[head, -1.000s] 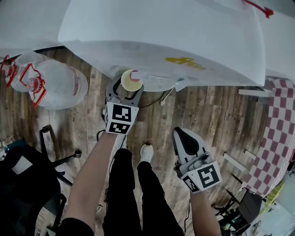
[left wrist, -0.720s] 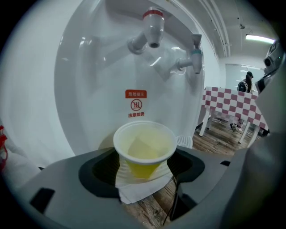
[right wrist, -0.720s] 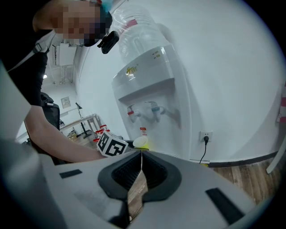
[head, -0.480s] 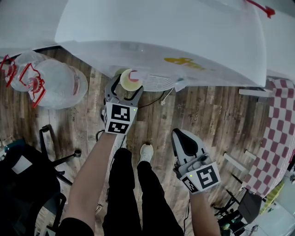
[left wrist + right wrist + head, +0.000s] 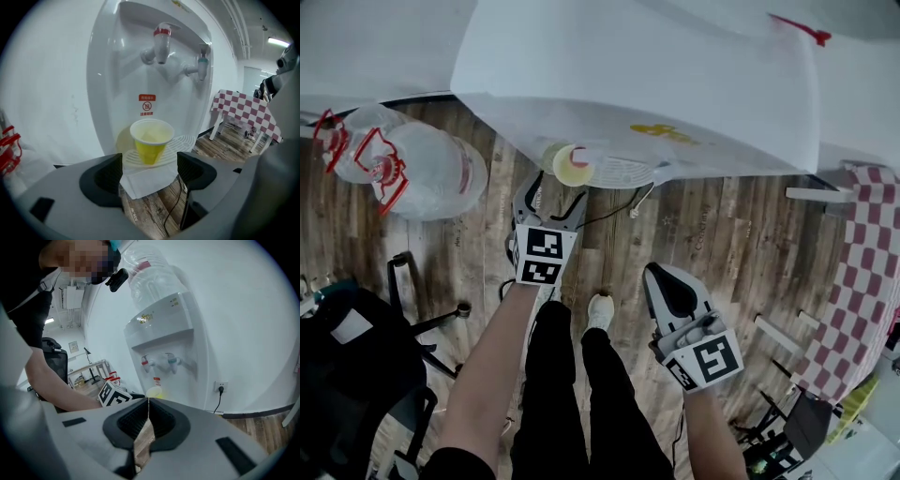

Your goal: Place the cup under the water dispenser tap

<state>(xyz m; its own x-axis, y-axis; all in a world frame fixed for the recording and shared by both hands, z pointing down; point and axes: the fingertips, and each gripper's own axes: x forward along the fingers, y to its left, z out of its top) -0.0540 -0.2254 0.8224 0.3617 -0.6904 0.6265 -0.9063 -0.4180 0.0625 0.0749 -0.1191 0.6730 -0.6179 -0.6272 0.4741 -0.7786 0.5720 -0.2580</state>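
Yellow cup (image 5: 149, 146), white water dispenser (image 5: 123, 75)

In the head view the water dispenser (image 5: 656, 84) shows only its top and front overhang. This covers the far side of the drip tray (image 5: 623, 172). The paper cup (image 5: 570, 165) shows its rim and inside only, and a red fleck at the rim is too small to identify. The checkered tablecloth (image 5: 862, 253) and the black chair (image 5: 356, 375) run off the frame's edges.

In the left gripper view the red warning label (image 5: 147, 105) has print too small to read. The floor bottle (image 5: 7, 145) is a sliver at the dark edge.

In the right gripper view the right gripper (image 5: 148, 404) hides the dispenser's base and all but the cup's rim with its own body. The bottle on top of the dispenser (image 5: 150, 277) is cut off by the picture's top.
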